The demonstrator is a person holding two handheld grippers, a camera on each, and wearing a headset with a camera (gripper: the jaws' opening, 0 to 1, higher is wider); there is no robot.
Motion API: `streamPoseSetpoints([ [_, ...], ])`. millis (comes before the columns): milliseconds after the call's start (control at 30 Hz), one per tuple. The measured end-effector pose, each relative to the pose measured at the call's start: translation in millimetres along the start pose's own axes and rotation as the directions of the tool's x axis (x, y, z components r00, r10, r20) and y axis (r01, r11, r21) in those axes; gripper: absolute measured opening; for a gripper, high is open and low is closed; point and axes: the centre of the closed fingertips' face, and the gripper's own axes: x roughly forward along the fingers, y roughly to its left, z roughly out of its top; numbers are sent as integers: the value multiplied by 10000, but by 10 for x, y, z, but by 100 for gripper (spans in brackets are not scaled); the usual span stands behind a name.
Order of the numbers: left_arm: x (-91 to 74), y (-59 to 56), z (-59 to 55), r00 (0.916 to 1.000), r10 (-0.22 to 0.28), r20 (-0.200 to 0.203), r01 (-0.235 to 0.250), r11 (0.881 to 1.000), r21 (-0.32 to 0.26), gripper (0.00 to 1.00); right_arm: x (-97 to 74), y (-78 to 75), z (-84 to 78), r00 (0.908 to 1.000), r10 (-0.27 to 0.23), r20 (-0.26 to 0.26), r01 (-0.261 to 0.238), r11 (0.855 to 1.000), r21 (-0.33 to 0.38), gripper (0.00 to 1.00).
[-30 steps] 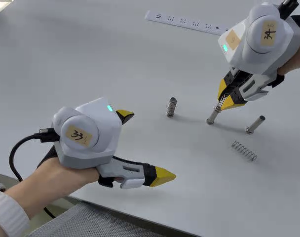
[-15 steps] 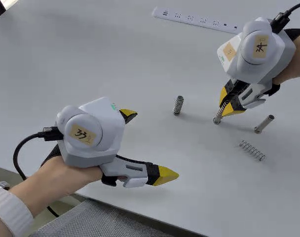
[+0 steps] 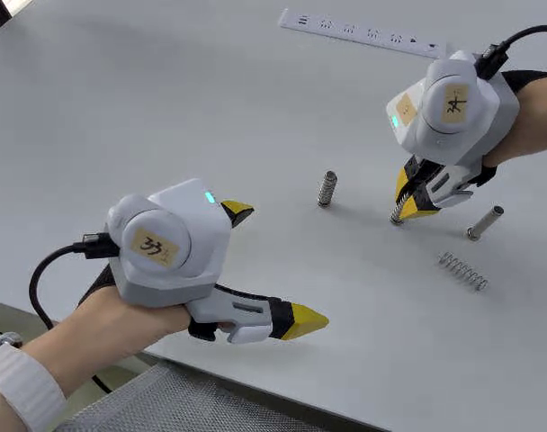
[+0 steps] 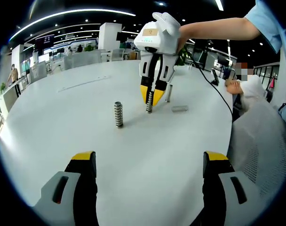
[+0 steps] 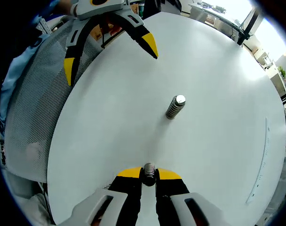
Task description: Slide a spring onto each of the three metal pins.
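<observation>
Edges: We see the near edge of the tabletop (image 3: pixel 165 108) running just under the left gripper (image 3: pixel 272 265), with a mesh chair (image 3: pixel 165 405) below it. A power strip (image 3: pixel 363 30) lies toward the far edge.
Free room: We find a broad bare stretch of tabletop between the left gripper and the pins, and more bare surface toward the far left.
Left fingers: We see them spread wide apart above the near edge, holding and touching nothing.
Right fingers: The right gripper (image 3: pixel 408 205) points down at the right half of the tabletop. We see its fingers pinched together on the held spring (image 3: pixel 399 210), which sits around the second pin (image 5: pixel 149 168). That pin's foot rests on the tabletop.
Sprung pin: We see the sprung pin (image 3: pixel 327 188) standing upright with its spring already on it. It is near the right gripper on the side toward the left edge, and apart from it.
Bare pin: The bare pin (image 3: pixel 485 222) lies flat, on the side of the right gripper toward the right edge.
Loose spring: The loose spring (image 3: pixel 462 271) lies flat near the bare pin, closer to the near edge, and we see a gap between the two.
</observation>
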Motion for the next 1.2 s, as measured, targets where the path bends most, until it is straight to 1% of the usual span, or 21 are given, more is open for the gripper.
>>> streamPoseSetpoints([
  [133,3,-5,-8,10000,-4,-2,4,10000,-28,93,11,-7,1,10000,38,-90,-38,10000,-50,7],
  [233,2,-8,1,10000,-12,35,12,10000,-26,93,17,-5,-3,9999,72,-103,-71,10000,39,8],
  [267,3,-6,4,10000,-8,42,8,10000,-9,93,1,26,14,9999,68,-118,-68,10000,23,8],
  [367,4,0,12,10000,2,51,-2,10000,-8,93,-2,35,19,9999,79,-117,-79,10000,23,8],
  [500,0,1,18,10000,-5,53,5,10000,12,92,-14,97,21,9997,170,-172,-168,9998,100,10],
  [533,1,1,18,10000,-9,44,9,10000,21,92,-9,110,20,9996,246,-140,-244,9996,120,14],
  [600,2,1,23,10000,-24,59,24,10000,29,92,1,105,15,9997,218,-90,-216,9996,203,22],
  [667,6,4,26,10000,-30,57,30,10000,46,92,6,70,-3,9998,179,-40,-178,9994,296,26],
  [700,8,4,29,10000,-39,62,39,10000,44,92,2,71,6,9998,179,42,-181,9989,438,28],
  [733,11,1,33,10000,-53,62,53,10000,38,92,-8,84,21,9998,167,124,-174,9982,574,32],
  [833,12,-3,44,9999,-76,80,76,9999,84,92,-18,69,42,9995,41,315,-61,9979,646,46],
  [933,14,3,58,9999,-73,113,71,9999,116,92,-47,94,87,9985,17,553,-63,9964,840,53],
  [1000,12,9,66,9999,-66,116,64,9999,120,92,-42,66,85,9977,-79,668,14,9954,962,58],
  [1067,10,12,75,9999,-62,144,60,9999,147,93,-35,56,89,9967,-173,798,90,9947,1026,67],
  [1167,7,20,78,9999,-58,114,56,9998,192,93,-38,14,115,9926,-480,1119,345,9922,1200,81],
  [1200,5,19,80,9999,-67,113,65,9998,198,93,-46,24,121,9918,-521,1168,372,9913,1263,85],
])
